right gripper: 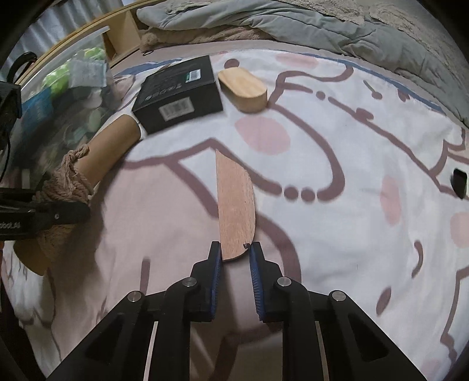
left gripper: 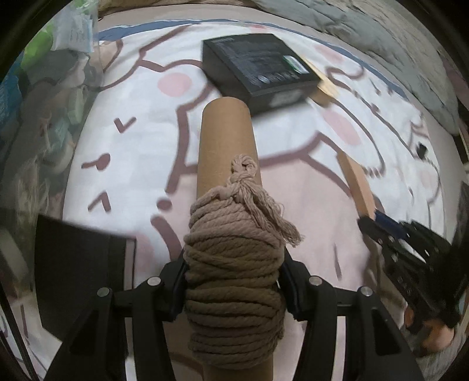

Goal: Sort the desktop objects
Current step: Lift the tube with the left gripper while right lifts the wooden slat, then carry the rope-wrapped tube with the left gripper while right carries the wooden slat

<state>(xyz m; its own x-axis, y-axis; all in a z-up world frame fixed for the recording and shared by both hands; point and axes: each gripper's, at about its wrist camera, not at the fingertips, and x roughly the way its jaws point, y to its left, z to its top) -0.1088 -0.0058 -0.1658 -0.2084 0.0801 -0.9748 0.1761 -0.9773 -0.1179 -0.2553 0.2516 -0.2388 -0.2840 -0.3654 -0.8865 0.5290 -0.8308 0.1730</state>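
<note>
Below me spreads a white and pink cartoon-print sheet [right gripper: 337, 164] with mauve outlines, a rumpled grey quilt [right gripper: 263, 20] heaped along its far edge, a pale wooden frame [right gripper: 117, 38] beyond the far left corner, and soft, even light lies over everything.

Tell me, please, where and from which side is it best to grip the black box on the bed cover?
Probably grip the black box across its two long side walls, coming down from above. It lies flat on the printed cover, so only the walls offer parallel faces. Approach from its near side: the light wooden block stands close beside its right.
</note>
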